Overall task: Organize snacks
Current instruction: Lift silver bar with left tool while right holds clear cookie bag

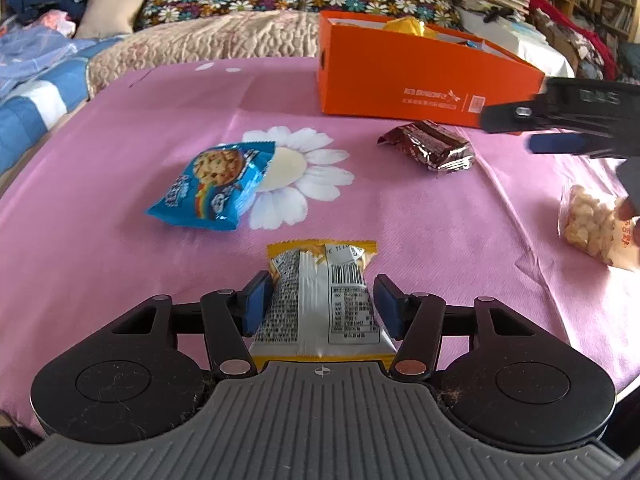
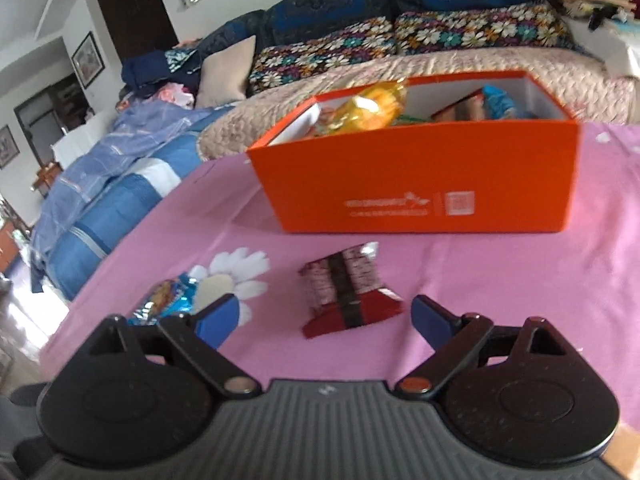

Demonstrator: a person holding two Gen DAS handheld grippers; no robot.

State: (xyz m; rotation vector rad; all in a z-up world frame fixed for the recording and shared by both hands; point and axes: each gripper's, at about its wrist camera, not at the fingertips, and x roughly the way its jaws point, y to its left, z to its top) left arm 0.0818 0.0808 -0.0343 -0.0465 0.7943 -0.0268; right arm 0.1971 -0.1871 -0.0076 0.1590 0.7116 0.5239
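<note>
A yellow-and-white snack packet sits between the blue pads of my left gripper, which is shut on its pinched middle just above the pink cloth. My right gripper stands wide open over a red-brown wrapped snack, not touching it; that gripper also enters the left wrist view from the right, by the same snack. An orange box behind it holds several packets. A blue cookie packet lies on a daisy print.
A clear bag of puffed snacks lies at the right edge of the pink tablecloth. The orange box stands at the table's far side. A sofa with flowered cushions and piled bedding lies beyond.
</note>
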